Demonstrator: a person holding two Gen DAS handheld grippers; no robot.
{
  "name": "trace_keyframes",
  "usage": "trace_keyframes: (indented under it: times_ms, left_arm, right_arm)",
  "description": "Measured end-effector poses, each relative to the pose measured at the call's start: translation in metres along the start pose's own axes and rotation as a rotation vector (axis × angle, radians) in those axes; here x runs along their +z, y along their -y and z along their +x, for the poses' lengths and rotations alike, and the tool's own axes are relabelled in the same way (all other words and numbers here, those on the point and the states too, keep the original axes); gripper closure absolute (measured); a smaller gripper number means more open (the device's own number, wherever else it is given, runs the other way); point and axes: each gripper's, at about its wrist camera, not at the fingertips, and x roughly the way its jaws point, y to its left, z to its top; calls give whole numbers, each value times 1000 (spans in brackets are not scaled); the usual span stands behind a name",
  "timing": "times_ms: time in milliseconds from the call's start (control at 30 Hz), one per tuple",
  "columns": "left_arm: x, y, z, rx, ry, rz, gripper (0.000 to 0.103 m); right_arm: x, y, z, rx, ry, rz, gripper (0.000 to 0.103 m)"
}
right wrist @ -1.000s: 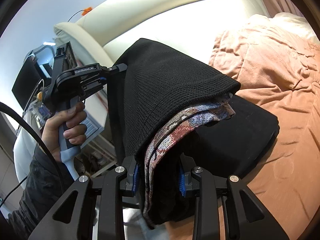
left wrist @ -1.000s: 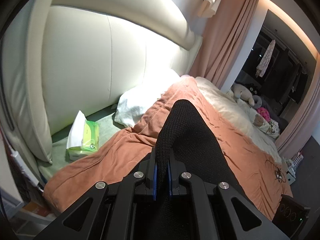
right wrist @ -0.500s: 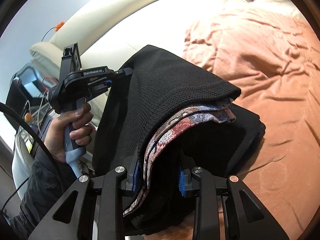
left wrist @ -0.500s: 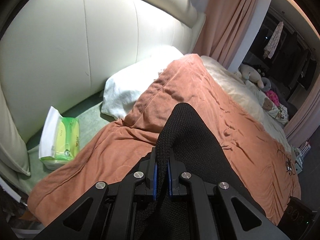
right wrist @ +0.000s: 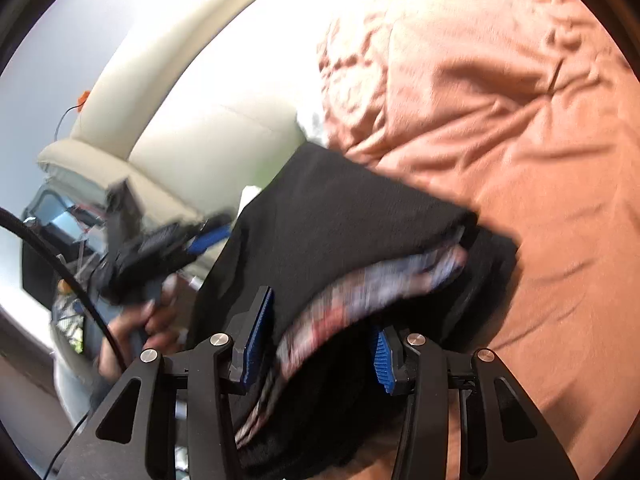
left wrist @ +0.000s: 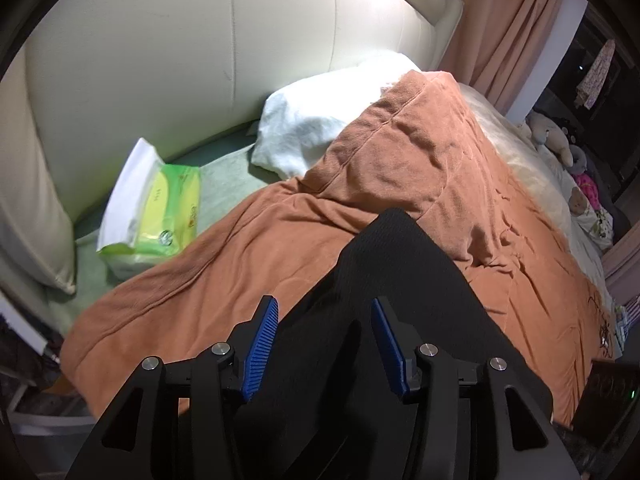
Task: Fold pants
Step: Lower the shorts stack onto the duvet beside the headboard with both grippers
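Note:
The black knit pants (left wrist: 400, 280) lie folded on the orange blanket (left wrist: 280, 232), with a patterned lining (right wrist: 380, 284) showing at the fold edge in the right wrist view. My left gripper (left wrist: 324, 332) is open, its blue pads apart just above the pants' near edge. My right gripper (right wrist: 320, 344) is open too, its jaws apart on either side of the pants (right wrist: 340, 220). The left gripper also shows, blurred, in the right wrist view (right wrist: 168, 244), held by a hand.
A green tissue pack (left wrist: 152, 208) lies on the green sheet by the cream headboard (left wrist: 200, 60). A white pillow (left wrist: 320, 120) sits behind the blanket. Stuffed toys (left wrist: 560, 144) lie at the bed's far side. A curtain (left wrist: 508, 32) hangs at back right.
Both grippers have opened and let go of the pants, which now rest lower on the blanket. Both cameras have tilted down toward the bed.

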Motion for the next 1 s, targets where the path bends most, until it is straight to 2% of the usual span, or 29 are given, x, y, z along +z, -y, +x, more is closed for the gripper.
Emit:
trace_keyframes:
  times_ms: [100,233,400,533,600,633,667,833,900,933,1000]
  left_arm:
    - [-14,0,-13,-3,-6,2,51]
    - [-32,5,-26,-11,-10,7,48]
    - [-54,16,-46,-22,8,13,48]
    - [-71,33,-60,-38,27,41,48]
    - [-81,40,-65,-67,33,41,53]
    - [-86,43,-66,-89,35,37,63]
    - [-90,45,-66,-97,29,36,69]
    - [-112,58,-59,-124,5,13,85]
    - [-119,63,-57,-139,3,8,86]
    - [-123,65,-56,-140,5,11,86]
    - [-129,70,-56,-156,5,12,86]
  right_arm:
    - [15,-1,-16,-73,57,-12,61]
    - [28,-6,-52,-253,134,-79,61]
    - [19,-32,-83,-217,148,-148,61]
    - [-4,-61,-81,-171,101,-270,62]
    - [-16,-76,-74,-138,66,-330,68]
    - [-20,-79,-73,-124,51,-348,69]
    - [-25,-84,-68,-117,38,-367,69]
    - [-37,-88,-52,-108,1,-424,70]
    - [-35,-80,-43,-119,-17,-438,70]
    - [-36,-76,-40,-129,-24,-436,76]
    - [-31,-64,-30,-144,-33,-413,81]
